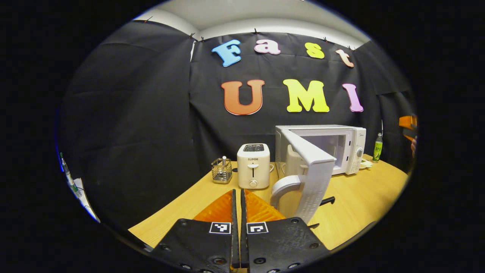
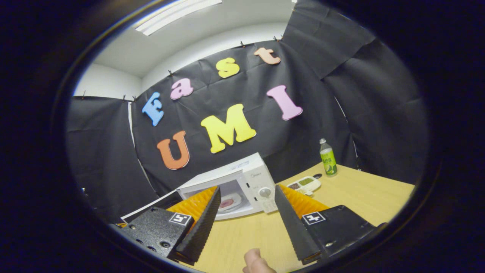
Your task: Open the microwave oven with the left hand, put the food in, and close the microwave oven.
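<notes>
- In the left gripper view, the left gripper [image 1: 240,197] sits low over the wooden table [image 1: 363,197] with its two fingers pressed together and nothing between them: clenched on air.
- Just ahead of it and to its right, the microwave oven [image 1: 343,146] stands with its door [image 1: 312,170] swung wide toward the camera; the door's curved handle [image 1: 284,185] is near the fingertips but apart from them.
- Ahead of the left gripper, slightly to its right, stands a white toaster [image 1: 253,165]; a small wire basket [image 1: 221,170] stands ahead to its left.
- A green bottle [image 1: 377,148] stands beyond the oven's far side, and a bit of the other gripper shows at the far right edge of this view.
- In the right gripper view, the right gripper [image 2: 246,212] has its fingers spread wide, released, holding nothing.
- Between and beyond those fingers lies the open cavity of the microwave oven [image 2: 242,182], and this view looks inside: a plate of food [image 2: 229,203] rests on the oven floor, which the left gripper view hides behind the door.
- To the right gripper's right, a white tray [image 2: 305,184] with small compartments lies on the table [image 2: 363,197], and the green bottle [image 2: 328,158] stands behind it.
- A fingertip of the person's hand [image 2: 255,261] shows at the bottom, between the fingers.
</notes>
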